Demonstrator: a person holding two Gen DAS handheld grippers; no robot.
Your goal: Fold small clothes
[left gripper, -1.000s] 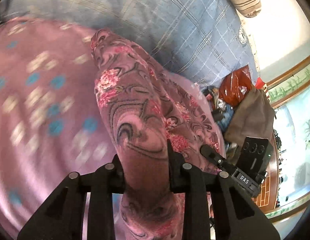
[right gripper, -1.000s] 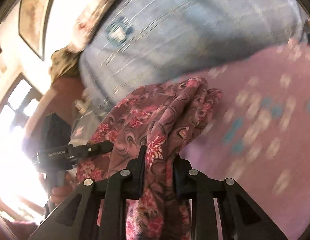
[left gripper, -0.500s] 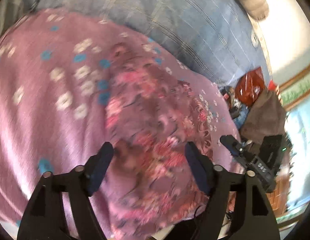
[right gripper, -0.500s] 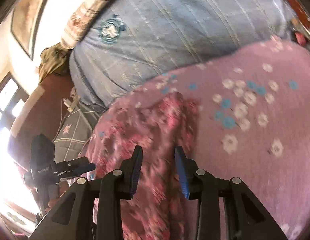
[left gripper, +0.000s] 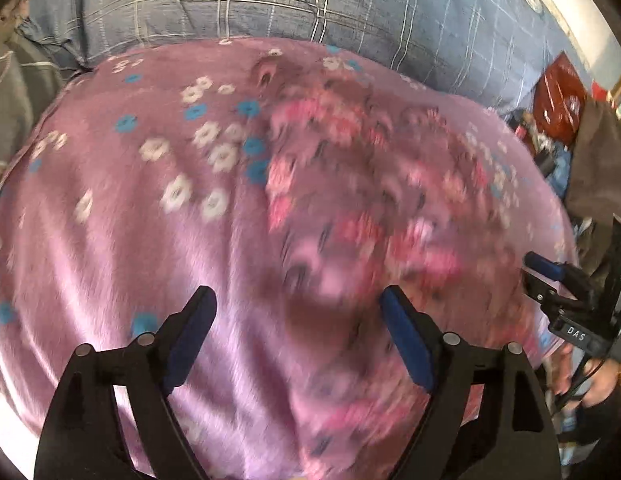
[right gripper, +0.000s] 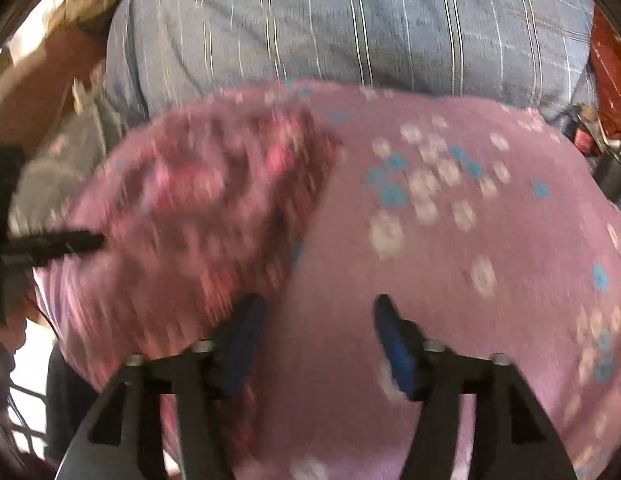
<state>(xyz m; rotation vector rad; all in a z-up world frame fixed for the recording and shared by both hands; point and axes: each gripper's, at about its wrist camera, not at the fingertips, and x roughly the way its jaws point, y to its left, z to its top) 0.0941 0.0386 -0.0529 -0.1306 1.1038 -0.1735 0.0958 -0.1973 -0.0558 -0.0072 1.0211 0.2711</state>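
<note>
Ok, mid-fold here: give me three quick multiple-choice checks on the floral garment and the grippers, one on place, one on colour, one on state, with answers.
1. Where does the floral garment lie?
A. on the purple flowered blanket
B. on the blue plaid cover
C. hanging from a gripper

2. What colour are the pads on the left gripper fingers?
A. red
B. blue
C. white

3. How do the right gripper and the left one stand?
A. both shut on cloth
B. one open, one shut
C. both open, holding nothing

Answers: 1 A, the garment rests flat on the blanket in both views. 2 B, the inner finger faces show blue. 3 C, wide gaps show between both pairs of fingers, with no cloth pinched.
</note>
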